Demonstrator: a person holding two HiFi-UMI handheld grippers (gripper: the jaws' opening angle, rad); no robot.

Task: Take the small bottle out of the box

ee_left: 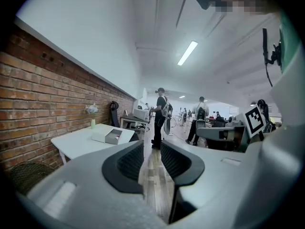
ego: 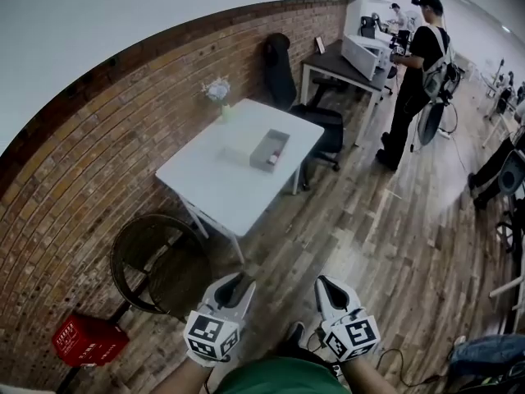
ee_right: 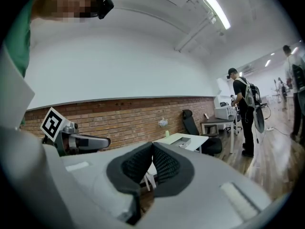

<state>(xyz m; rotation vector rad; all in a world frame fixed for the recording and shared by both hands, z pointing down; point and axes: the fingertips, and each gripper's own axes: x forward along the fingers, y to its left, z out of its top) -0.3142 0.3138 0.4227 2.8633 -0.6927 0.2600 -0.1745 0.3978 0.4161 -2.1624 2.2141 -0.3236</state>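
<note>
A grey open box [ego: 270, 150] stands on the white table [ego: 221, 183] by the brick wall, far ahead of me. Something small with a red spot lies inside it [ee_left: 116, 137]; I cannot make out the bottle's shape. The box also shows small in the right gripper view [ee_right: 183, 140]. My left gripper [ego: 238, 284] and right gripper [ego: 330, 290] are held side by side low in the head view, well short of the table. The left gripper [ee_left: 151, 144] has its jaws close together with nothing between them. The right gripper [ee_right: 152, 147] has its pads meeting, also empty.
A vase of flowers [ego: 220, 97] and a white box [ego: 242, 148] share the table. A round wicker chair [ego: 156, 261] and a red crate [ego: 89, 339] stand near its front. Behind are an office chair [ego: 283, 72], a desk with a printer [ego: 365, 56] and a standing person [ego: 418, 64].
</note>
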